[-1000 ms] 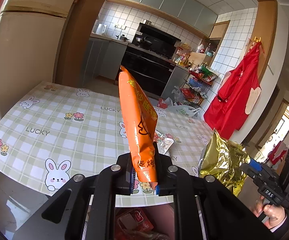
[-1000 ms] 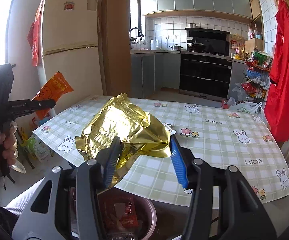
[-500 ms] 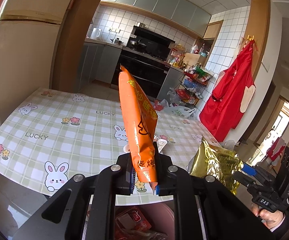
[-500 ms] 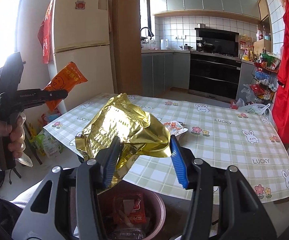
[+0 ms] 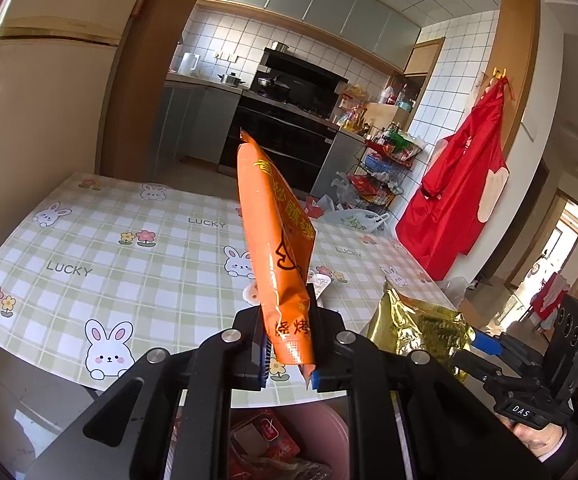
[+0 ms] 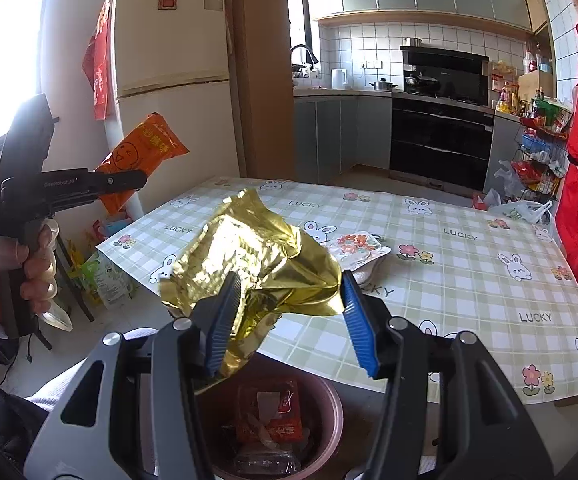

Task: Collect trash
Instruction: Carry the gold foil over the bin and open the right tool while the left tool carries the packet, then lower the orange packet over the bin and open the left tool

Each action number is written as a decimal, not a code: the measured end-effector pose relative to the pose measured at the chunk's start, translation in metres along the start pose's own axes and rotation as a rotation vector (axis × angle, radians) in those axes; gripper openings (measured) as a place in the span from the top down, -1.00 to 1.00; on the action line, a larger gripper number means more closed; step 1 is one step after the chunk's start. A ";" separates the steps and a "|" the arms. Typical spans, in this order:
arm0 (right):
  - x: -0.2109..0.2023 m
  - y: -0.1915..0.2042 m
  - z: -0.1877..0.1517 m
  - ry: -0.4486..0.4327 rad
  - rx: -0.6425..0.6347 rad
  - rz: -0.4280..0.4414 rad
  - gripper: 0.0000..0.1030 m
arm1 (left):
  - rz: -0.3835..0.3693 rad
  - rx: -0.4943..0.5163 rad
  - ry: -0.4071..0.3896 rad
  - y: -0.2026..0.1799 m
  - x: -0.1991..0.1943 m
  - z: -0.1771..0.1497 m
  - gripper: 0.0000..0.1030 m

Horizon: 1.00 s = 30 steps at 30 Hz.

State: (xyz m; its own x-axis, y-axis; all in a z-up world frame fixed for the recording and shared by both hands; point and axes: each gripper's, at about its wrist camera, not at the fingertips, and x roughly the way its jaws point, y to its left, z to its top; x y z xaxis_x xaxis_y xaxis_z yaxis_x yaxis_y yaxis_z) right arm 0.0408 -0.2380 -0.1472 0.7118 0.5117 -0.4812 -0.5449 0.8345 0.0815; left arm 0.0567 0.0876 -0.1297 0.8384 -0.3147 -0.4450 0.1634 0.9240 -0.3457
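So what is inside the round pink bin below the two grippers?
The round pink plastic bin holds red snack wrappers and a clear wrapper near the bottom. The right gripper, with the crumpled gold foil bag, covers part of it; deeper contents stay hidden.

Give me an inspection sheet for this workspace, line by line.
Surface: table under a checked rabbit-print cloth.
Job's things: orange snack bag and gold foil bag, both held; pink bin below the table edge, wrappers inside.
Clutter: flower-print packet lying on the table.
Grippers: left gripper shut on the orange bag; right gripper jaws wide, the gold bag against the left pad only.
Cables: nothing seen.
Surroundings: fridge, stove, red apron hanging on the wall.
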 end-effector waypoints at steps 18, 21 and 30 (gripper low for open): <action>-0.008 -0.005 0.007 -0.063 0.012 -0.068 -0.78 | -0.105 0.028 0.084 -0.023 0.008 -0.019 0.73; -0.013 -0.014 0.011 -0.079 0.027 -0.096 -0.78 | -0.140 0.029 0.124 -0.029 0.010 -0.029 0.73; -0.018 -0.042 0.014 -0.105 0.123 -0.157 -0.85 | -0.214 0.058 0.225 -0.042 0.011 -0.055 0.72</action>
State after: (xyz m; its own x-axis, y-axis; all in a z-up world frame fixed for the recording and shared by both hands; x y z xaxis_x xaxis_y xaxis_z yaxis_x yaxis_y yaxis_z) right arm 0.0568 -0.2799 -0.1297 0.8294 0.3868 -0.4030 -0.3702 0.9209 0.1221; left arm 0.0301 0.0335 -0.1653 0.6470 -0.5375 -0.5408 0.3587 0.8404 -0.4062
